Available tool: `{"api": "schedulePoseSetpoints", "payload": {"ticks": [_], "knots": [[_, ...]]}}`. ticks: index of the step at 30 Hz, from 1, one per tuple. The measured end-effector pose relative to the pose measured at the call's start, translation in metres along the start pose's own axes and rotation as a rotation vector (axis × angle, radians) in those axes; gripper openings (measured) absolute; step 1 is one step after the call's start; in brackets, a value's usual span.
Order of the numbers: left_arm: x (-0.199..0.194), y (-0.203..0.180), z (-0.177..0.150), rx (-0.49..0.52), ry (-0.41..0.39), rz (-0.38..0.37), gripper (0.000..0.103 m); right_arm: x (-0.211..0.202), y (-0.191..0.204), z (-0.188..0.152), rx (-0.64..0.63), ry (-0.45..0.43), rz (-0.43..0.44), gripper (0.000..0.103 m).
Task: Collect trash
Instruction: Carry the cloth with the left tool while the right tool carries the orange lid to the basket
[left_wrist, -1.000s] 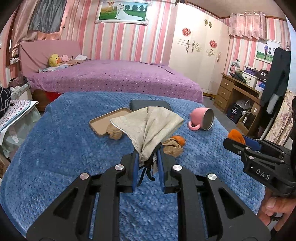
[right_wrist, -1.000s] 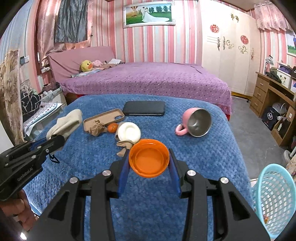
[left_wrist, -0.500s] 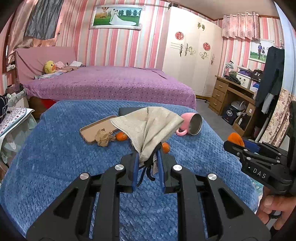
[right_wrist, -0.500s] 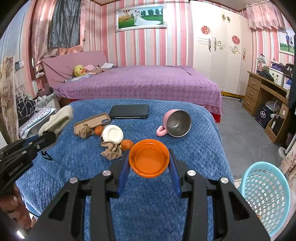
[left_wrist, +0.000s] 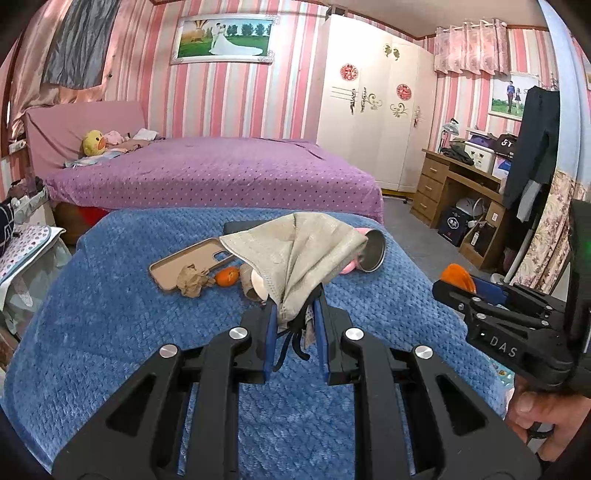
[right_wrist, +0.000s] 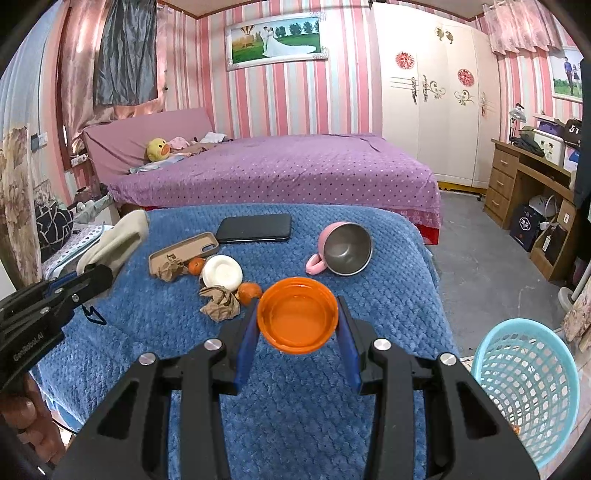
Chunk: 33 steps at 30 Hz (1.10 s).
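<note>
Nearest in the left wrist view, the left gripper (left_wrist: 293, 325) has its fingers pinching the bunched lower end of a beige face mask (left_wrist: 295, 251), whose dark ear loops dangle between them; the mask fans up and hides much of what lies behind it. In the right wrist view the right gripper (right_wrist: 297, 332) has its fingers clamped on the two sides of an orange lid (right_wrist: 297, 319), its hollow side facing the camera. Only this view shows a light blue mesh basket (right_wrist: 524, 391) on the floor to the right, below the bench edge. It also shows plainly what the mask covers: a crumpled brown paper (right_wrist: 220, 301), two tangerines (right_wrist: 249, 292), a white round lid (right_wrist: 222, 272), a tan phone case (right_wrist: 183, 252), a black phone (right_wrist: 255, 228) and a tipped pink mug (right_wrist: 345, 249). All rest on a blue quilted cover (right_wrist: 314, 413) over the bench. Beyond stands a purple bed (right_wrist: 280, 173), pink striped walls and a white wardrobe (right_wrist: 432, 99).
</note>
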<state>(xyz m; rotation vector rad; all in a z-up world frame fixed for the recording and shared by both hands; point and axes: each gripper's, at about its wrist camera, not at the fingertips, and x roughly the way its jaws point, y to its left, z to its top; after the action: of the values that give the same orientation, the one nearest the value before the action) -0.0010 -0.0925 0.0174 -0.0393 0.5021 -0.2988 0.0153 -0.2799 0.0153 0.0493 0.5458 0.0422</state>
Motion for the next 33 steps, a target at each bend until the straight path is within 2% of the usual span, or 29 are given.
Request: {"api": "schedulePoseSetpoints", "payload": {"ticks": [8,17,25,33], "knots": [[-0.007,-0.017,0.003,0.024,-0.004,0.003,0.016,-0.009,-0.014,0.0,0.018,-0.01,0.0,0.04],[0.007,-0.034,-0.001,0.029,0.016,-0.023,0.016,-0.017,-0.037,-0.001,0.036,-0.011,-0.016,0.04],[0.021,-0.07,0.0,0.024,0.014,-0.095,0.016,-0.024,-0.068,-0.003,0.068,-0.016,-0.072,0.04],[0.027,-0.109,0.001,0.037,0.009,-0.176,0.016,-0.038,-0.123,-0.009,0.126,-0.012,-0.134,0.04]]}}
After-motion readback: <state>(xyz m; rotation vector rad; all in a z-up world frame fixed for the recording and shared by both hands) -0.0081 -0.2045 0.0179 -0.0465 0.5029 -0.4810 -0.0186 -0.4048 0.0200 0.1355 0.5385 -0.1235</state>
